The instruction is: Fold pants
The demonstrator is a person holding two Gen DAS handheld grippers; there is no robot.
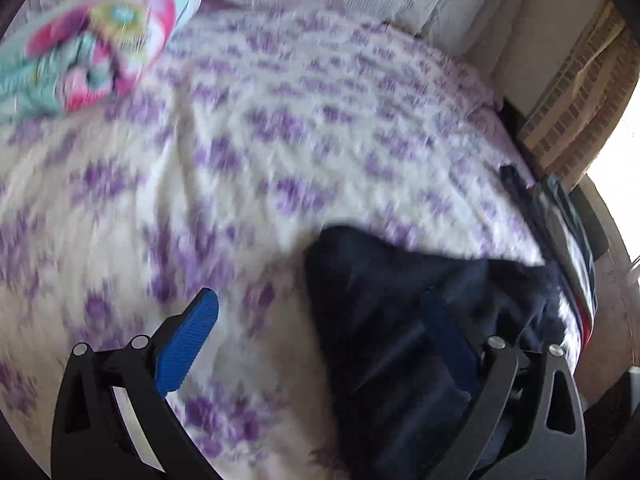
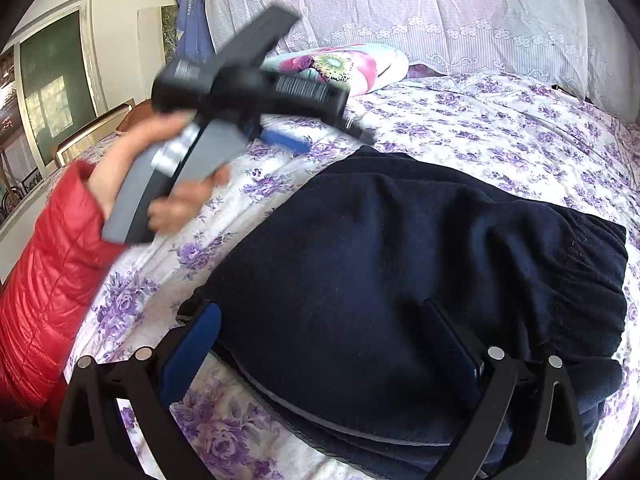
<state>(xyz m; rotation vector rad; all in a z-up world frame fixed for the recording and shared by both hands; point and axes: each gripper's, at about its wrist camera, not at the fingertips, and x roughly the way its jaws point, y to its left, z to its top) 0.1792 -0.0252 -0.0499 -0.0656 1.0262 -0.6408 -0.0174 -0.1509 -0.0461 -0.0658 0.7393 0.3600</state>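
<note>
— Currently, where are the pants (image 2: 400,264)?
— Folded in a dark navy stack on the bed (image 2: 500,128), on its purple-flowered cover.
— Right tongs (image 2: 320,344)?
— Spread wide just over the stack's near edge, gripping nothing.
— Left tongs (image 1: 320,336)?
— Also spread wide and empty, above the cover at the stack's left edge; that view is blurred. A hand (image 2: 132,168) in a red sleeve (image 2: 48,280) holds them.

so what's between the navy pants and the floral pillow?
Only bare purple-flowered bedspread between the pants and the pillow. The right wrist view shows it; the left gripper hovers left of that stretch.
</note>
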